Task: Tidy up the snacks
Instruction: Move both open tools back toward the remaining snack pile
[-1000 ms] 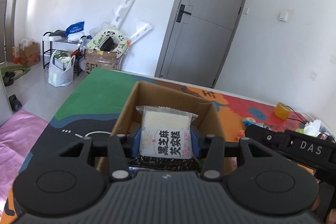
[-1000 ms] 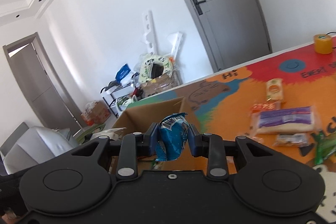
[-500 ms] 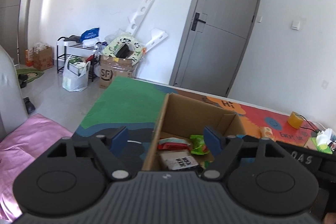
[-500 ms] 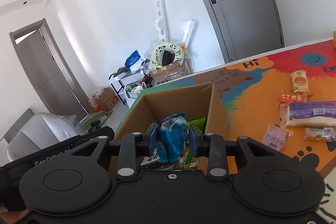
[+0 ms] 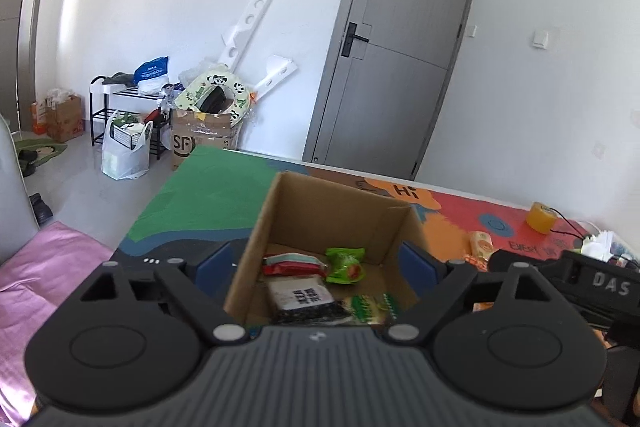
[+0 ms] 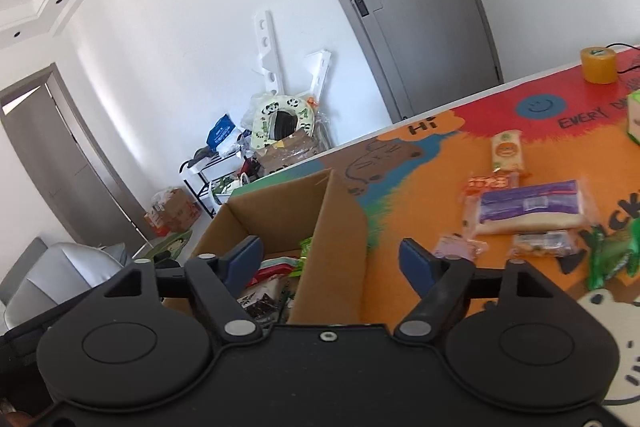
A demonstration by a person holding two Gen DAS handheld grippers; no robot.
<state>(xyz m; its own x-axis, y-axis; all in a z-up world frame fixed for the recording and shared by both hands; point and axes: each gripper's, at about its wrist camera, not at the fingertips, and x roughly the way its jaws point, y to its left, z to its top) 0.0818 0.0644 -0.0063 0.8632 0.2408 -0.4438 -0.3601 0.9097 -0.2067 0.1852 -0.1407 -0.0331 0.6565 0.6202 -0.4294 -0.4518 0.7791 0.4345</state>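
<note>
An open cardboard box [image 5: 340, 211] stands on the colourful table mat and holds several snack packets, among them a black-and-white sesame packet [image 5: 304, 297], a red one [image 5: 294, 263] and a green one [image 5: 345, 265]. My left gripper [image 5: 318, 265] is open and empty above the box's near side. My right gripper [image 6: 332, 259] is open and empty over the box's right wall [image 6: 336, 227]. To its right, loose snacks lie on the mat: a purple-and-white pack [image 6: 528, 209], a small orange-faced packet [image 6: 507, 151] and a green packet [image 6: 612, 257].
A yellow tape roll [image 6: 599, 63] sits at the mat's far right edge. The right gripper's black body [image 5: 592, 281] shows at the right of the left wrist view. Beyond the table are a grey door [image 5: 400, 67], a shoe rack and boxes on the floor.
Both grippers have opened. The left let go of the sesame packet, which now lies in the box. The right let go of its blue packet over the box and shifted right.
</note>
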